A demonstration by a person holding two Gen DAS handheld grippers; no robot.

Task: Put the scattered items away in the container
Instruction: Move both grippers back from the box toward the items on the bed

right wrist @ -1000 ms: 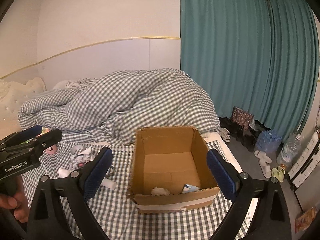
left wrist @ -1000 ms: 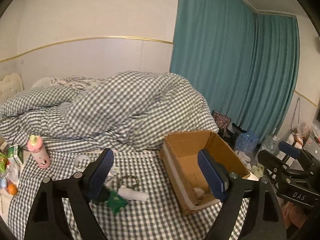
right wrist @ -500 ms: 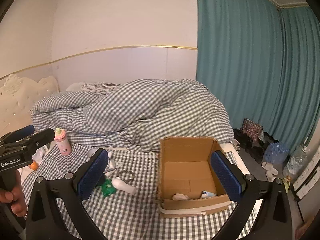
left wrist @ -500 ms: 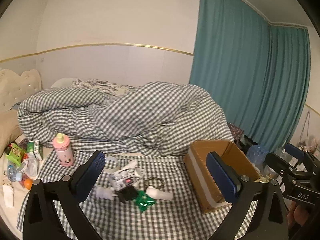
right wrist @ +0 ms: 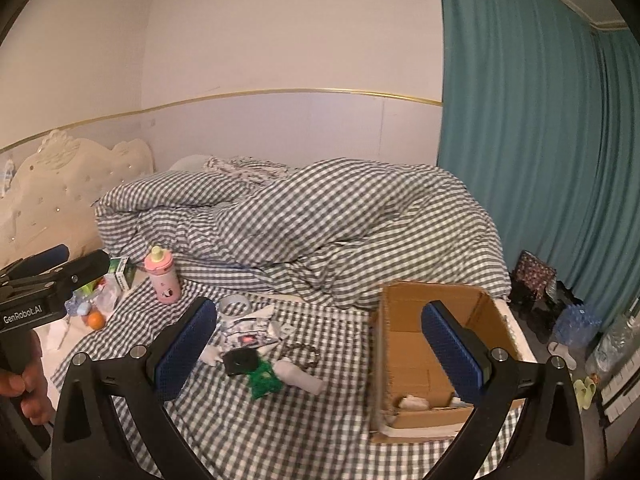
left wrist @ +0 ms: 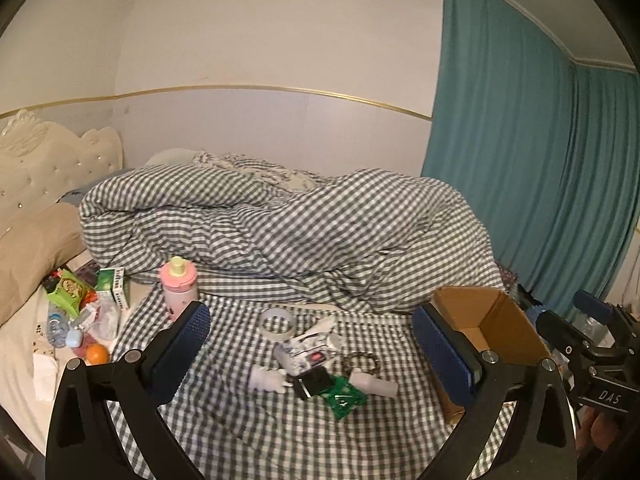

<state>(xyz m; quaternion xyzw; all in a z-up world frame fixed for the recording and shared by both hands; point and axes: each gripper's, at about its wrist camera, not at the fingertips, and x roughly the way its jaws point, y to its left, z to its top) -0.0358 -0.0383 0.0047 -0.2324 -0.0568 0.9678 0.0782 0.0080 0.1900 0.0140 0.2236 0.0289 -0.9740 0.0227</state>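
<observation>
Two tools, both spread wide with nothing between the pads: left tool raised above the scattered heap on the bed, right tool raised above the stretch between heap and box. One cardboard box, open-topped, upright on the checked bedsheet at the bed's right-hand edge, well apart from the heap; white scraps on its floor, plus something bluish at the near right corner, too hidden to identify. Scattered items in one loose cluster on the sheet: one roll of clear tape, lying flat, at the far side of the cluster; one crumpled printed packet, just in front of the tape; one small white piece, at the near left; one black object, touching the green wrapper; one metal ring, beside the white tube, tube lying on its side at the cluster's right. One pink bottle with a yellow cap, upright, left of the cluster and near the rumpled checked duvet. Further left, on bare mattress: one green carton, one green snack bag, one small water bottle, one orange, white tissue. Hand gripping the left tool's handle, seen from the right wrist camera. Cream tufted headboard at far left; teal curtain at right.
</observation>
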